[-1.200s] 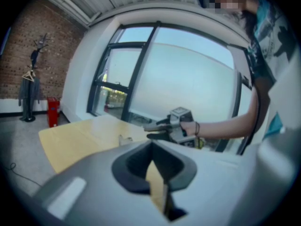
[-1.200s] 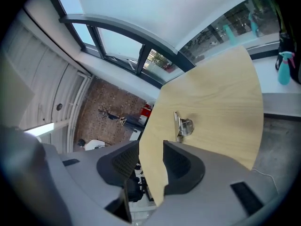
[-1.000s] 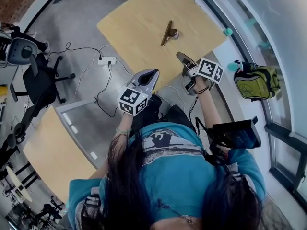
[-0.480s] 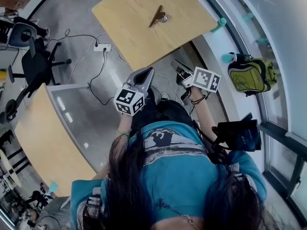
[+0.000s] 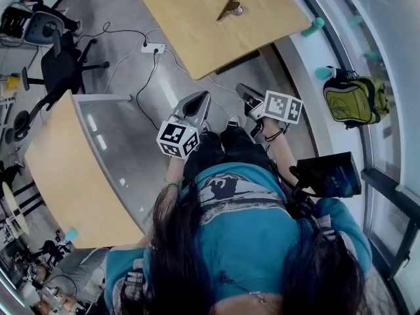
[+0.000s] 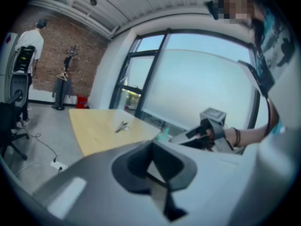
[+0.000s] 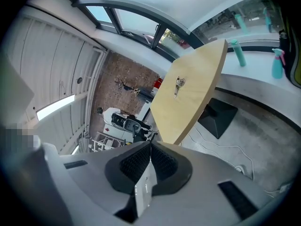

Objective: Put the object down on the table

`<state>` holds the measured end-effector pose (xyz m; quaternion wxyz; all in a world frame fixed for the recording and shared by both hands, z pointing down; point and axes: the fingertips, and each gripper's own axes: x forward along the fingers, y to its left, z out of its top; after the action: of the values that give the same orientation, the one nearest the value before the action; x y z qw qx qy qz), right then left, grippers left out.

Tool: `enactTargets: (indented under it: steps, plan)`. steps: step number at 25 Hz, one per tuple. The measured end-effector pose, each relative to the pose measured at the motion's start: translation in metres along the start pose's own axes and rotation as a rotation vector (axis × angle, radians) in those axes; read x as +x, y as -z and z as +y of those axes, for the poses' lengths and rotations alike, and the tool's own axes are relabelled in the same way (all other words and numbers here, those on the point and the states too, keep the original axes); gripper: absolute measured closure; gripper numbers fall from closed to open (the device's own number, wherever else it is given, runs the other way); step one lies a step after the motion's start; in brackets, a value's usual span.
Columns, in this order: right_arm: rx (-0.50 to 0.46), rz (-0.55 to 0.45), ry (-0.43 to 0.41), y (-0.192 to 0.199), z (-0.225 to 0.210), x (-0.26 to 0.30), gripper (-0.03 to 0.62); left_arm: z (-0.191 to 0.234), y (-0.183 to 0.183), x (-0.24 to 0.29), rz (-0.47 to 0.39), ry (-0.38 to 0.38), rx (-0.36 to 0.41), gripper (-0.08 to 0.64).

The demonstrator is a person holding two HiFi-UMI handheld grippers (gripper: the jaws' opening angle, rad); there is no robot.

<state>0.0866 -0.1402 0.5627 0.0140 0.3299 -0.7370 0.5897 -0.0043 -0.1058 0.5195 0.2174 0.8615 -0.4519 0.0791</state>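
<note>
A small brown and metal object point(image 5: 231, 6) lies alone on the light wooden table point(image 5: 190, 18), far from both grippers. It also shows in the left gripper view as the object point(image 6: 122, 126) and in the right gripper view as the object point(image 7: 178, 85). My left gripper point(image 5: 202, 97) hangs over the floor, short of the table, jaws shut and empty point(image 6: 151, 144). My right gripper point(image 5: 241, 89) is beside it, also over the floor, its jaws shut with nothing between them point(image 7: 150, 142).
A second wooden table point(image 5: 65, 169) stands at the left. Office chairs point(image 5: 59, 64) and a power strip with cables point(image 5: 154, 48) are on the grey floor. A green backpack point(image 5: 354, 100) and teal bottles point(image 5: 318, 25) sit along the window ledge.
The person has backed away from the table. Both grippers, which were at its near edge, now hang over the floor. The object stays where it lay.
</note>
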Motion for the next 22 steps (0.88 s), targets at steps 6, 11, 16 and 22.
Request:
enactTargets:
  steps: [6, 11, 16, 22]
  plan:
    - [-0.027, 0.017, -0.019, 0.017, 0.016, 0.017, 0.577, 0.011, 0.016, -0.033, -0.001, -0.035, -0.019, 0.557]
    - [-0.035, 0.004, -0.023, 0.05, 0.045, 0.026, 0.577, 0.015, 0.02, -0.073, -0.02, -0.007, -0.009, 0.557]
    - [-0.003, -0.04, -0.031, 0.093, 0.065, 0.024, 0.578, 0.009, 0.025, -0.114, -0.046, 0.047, 0.025, 0.557]
    - [0.017, -0.097, -0.029, 0.155, 0.088, 0.002, 0.578, -0.004, 0.047, -0.166, -0.042, 0.112, 0.042, 0.557]
